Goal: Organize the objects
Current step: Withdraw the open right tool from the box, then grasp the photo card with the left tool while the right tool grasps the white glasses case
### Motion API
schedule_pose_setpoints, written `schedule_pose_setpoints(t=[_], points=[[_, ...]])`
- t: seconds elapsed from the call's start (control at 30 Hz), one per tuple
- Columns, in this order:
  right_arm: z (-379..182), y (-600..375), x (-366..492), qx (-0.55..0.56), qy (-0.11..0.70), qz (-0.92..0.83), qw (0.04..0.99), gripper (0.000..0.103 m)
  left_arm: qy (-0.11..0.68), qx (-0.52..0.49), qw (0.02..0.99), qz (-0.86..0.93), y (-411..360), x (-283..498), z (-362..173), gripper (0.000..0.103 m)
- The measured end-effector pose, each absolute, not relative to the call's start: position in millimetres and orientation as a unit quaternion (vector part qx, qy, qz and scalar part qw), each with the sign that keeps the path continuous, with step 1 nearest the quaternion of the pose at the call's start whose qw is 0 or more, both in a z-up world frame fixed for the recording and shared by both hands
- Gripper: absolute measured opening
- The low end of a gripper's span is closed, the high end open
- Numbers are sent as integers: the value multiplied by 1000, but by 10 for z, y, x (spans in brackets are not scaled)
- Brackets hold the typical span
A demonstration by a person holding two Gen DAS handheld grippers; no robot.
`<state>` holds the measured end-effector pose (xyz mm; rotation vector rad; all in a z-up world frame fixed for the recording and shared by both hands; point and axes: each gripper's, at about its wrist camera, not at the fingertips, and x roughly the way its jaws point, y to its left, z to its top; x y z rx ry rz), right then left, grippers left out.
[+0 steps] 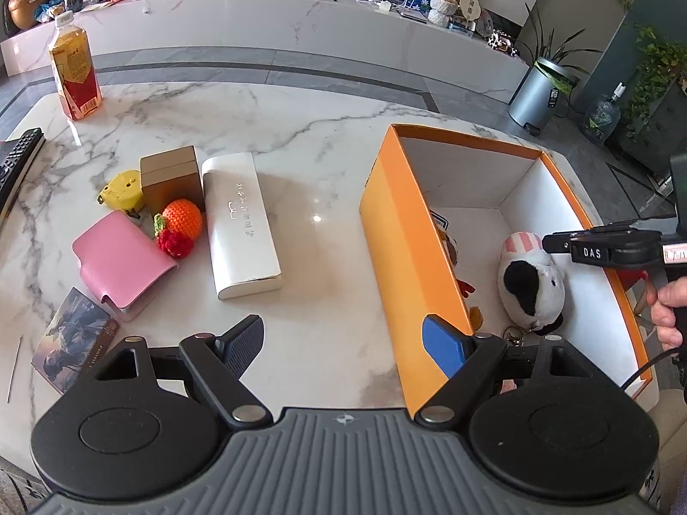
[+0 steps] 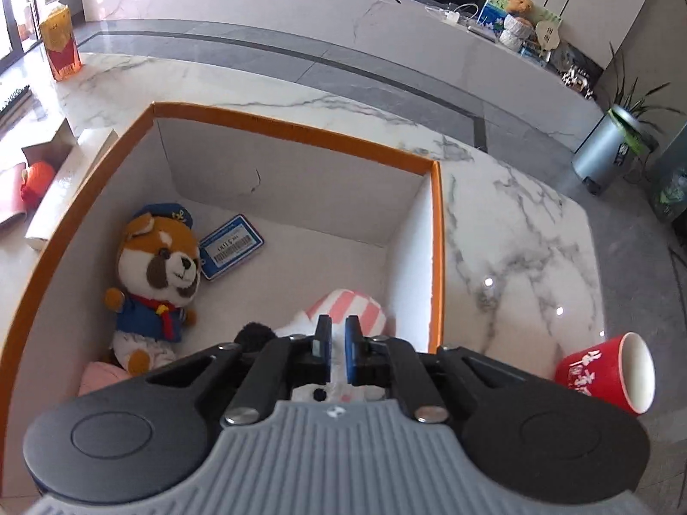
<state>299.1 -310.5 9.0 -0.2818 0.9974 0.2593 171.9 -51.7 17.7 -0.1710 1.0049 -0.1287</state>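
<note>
Nearest to us on the left, our left gripper (image 1: pixel 343 347) hangs tilted down over the marble table (image 1: pixel 300 128) with its jaws spread wide and nothing between them, one pad just beside the near corner of the orange box (image 1: pixel 399 231). We judge it is waiting there for the next pick.

Inside the box, at its near right, lies the black-and-white plush (image 1: pixel 532 283) with its pink striped cap. Our right gripper (image 2: pixel 338 343) points steeply down just above it, jaws nearly together with only a thin gap (no part of the toy looks pinched between the pads, so we read it as let go). A hand (image 1: pixel 667 313) holds that gripper's handle at the right edge of the box. The toy now rests in the box, which seems to be the collecting place.

Further in, on the left of the box floor, the brown bear toy (image 2: pixel 154 274) lies beside a blue tag (image 2: pixel 232 246).

Out on the table to the left, things not yet sorted sit in a cluster: a pink wallet (image 1: pixel 120 262), a white carton (image 1: pixel 240 223), a knitted orange (image 1: pixel 182 219) and a brown cube box (image 1: pixel 171 176). Far left stands a drink bottle (image 1: pixel 75 68). To the right of the box, a red cup (image 2: pixel 609 373) lies on its side.
</note>
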Motion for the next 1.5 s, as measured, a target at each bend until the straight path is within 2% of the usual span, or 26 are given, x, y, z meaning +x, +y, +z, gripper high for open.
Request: schedule_pose_setpoints(t=[0.17,0.3,0.47,0.57,0.6,0.7,0.77,0.83,1.0,1.23,1.5], points=[[-86,-3040,3176,-118,512,91,846,8,480,-87,871,-56,-470,1720,208,96],[-116,-2893,3031,-186,495,100,842,7,477,-90,873,-51,-419,1711,233,96],[-22,-2899,2925,-170,498,135,840,7,467,-93,879,-44,-279,1660,322,96],[110,-2893,2820,-156,483,107,855,16,456,-109,883,-19,-37,1630,393,96],[181,-2881,2756,-139,477,109,861,28,455,-114,883,-10,50,1613,405,96],[389,-2738,2485,-93,444,140,880,55,456,-120,881,19,292,1560,413,96],[495,-2556,2308,-83,420,163,889,63,457,-119,881,32,402,1527,390,96],[566,-2348,2164,-73,410,192,889,66,455,-108,883,47,491,1481,360,96],[671,-1796,1980,-85,390,233,887,94,461,-78,881,77,718,1373,271,96],[447,-1077,2140,-87,422,235,871,95,473,-142,864,100,1222,1327,-42,96],[-228,-648,2644,-83,517,198,829,95,491,-203,836,135,1458,1574,-407,96]])
